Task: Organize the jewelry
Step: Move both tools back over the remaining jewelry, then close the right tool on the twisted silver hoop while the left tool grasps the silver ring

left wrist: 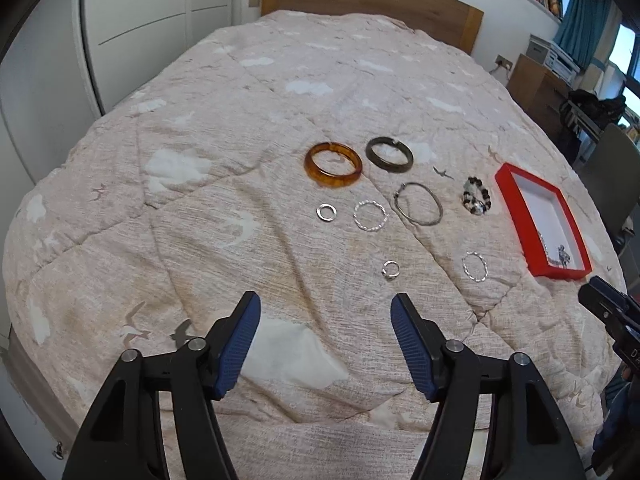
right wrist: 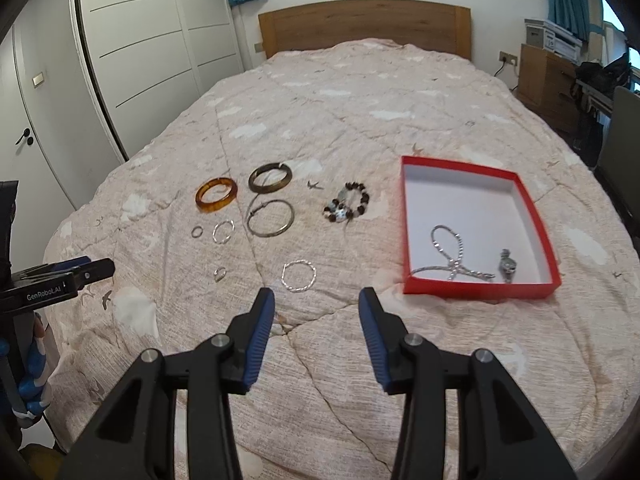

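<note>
Jewelry lies on a bedspread: an amber bangle (left wrist: 333,165) (right wrist: 216,195), a dark bangle (left wrist: 389,153) (right wrist: 270,178), a thin metal bangle (left wrist: 418,203) (right wrist: 270,217), a beaded bracelet (left wrist: 476,195) (right wrist: 347,202), twisted silver rings (left wrist: 371,215) (right wrist: 298,276) and small rings (left wrist: 390,269) (right wrist: 220,274). A red box (left wrist: 520,216) (right wrist: 408,240) on the right holds a silver chain (right wrist: 452,256) and a small charm (right wrist: 507,266). My left gripper (left wrist: 326,312) is open and empty, near the small ring. My right gripper (right wrist: 316,306) is open and empty, just before the twisted ring.
The bed (right wrist: 360,100) has a wooden headboard (right wrist: 364,26). White wardrobe doors (right wrist: 140,48) stand to the left. A wooden cabinet (right wrist: 548,80) and a chair (right wrist: 620,136) stand to the right. The other gripper shows at the left edge of the right wrist view (right wrist: 52,280).
</note>
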A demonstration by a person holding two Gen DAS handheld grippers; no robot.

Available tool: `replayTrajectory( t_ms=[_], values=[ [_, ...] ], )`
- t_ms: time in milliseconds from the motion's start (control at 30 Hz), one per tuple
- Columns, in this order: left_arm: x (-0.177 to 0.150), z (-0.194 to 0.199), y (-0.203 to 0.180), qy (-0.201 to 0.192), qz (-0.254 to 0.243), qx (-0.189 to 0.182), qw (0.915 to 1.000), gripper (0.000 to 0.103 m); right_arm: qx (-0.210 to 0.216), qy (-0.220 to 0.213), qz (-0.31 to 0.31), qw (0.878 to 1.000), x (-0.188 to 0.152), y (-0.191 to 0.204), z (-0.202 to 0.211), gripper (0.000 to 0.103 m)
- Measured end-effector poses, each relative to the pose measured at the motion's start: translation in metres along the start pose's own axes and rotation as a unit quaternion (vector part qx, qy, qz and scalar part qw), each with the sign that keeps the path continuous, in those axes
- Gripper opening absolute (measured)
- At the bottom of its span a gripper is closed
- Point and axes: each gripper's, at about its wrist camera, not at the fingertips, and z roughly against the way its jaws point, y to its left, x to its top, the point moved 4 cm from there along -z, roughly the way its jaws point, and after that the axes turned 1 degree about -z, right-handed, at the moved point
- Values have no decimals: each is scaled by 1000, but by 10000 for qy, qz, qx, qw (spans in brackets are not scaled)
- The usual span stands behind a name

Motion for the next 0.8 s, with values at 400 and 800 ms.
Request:
replayTrajectory(
  t_ms=[400,800],
  values=[
    [10,-76,-43,597,-279,-606,9960,51,341,534,219,9978,0,5,-73,42],
    [9,-124,-50,1002,-253,-781,9916,37,562,759,138,9954,6,0,-128,42]
  ],
)
